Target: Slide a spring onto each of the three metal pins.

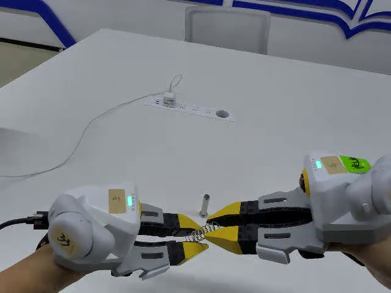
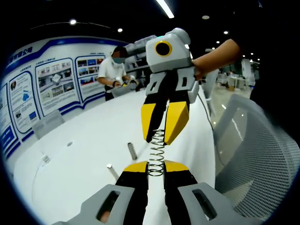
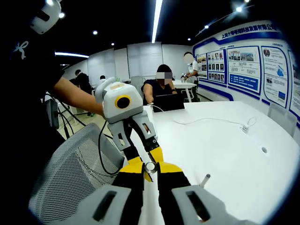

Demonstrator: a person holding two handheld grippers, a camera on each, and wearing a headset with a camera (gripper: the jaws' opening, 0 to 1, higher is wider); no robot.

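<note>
A small coiled metal spring (image 1: 200, 232) hangs just above the white table (image 1: 275, 122), stretched between my two grippers. My left gripper (image 1: 194, 239) is shut on one end of it and my right gripper (image 1: 212, 230) is shut on the other. In the left gripper view the spring (image 2: 157, 152) runs from my left gripper (image 2: 156, 165) up to the right gripper (image 2: 159, 139). In the right gripper view the spring (image 3: 150, 166) shows end-on at my right gripper (image 3: 151, 168). One metal pin (image 1: 204, 205) stands upright just behind the spring. Two pins (image 2: 132, 151) (image 2: 112, 171) show in the left gripper view, one pin (image 3: 205, 180) in the right.
A white power strip (image 1: 189, 108) with a plug and a long cable (image 1: 85, 131) lies further back on the table. A grey chair (image 1: 227, 27) stands at the far edge. A mesh chair (image 2: 262, 154) is beside me. People sit and stand at other tables behind.
</note>
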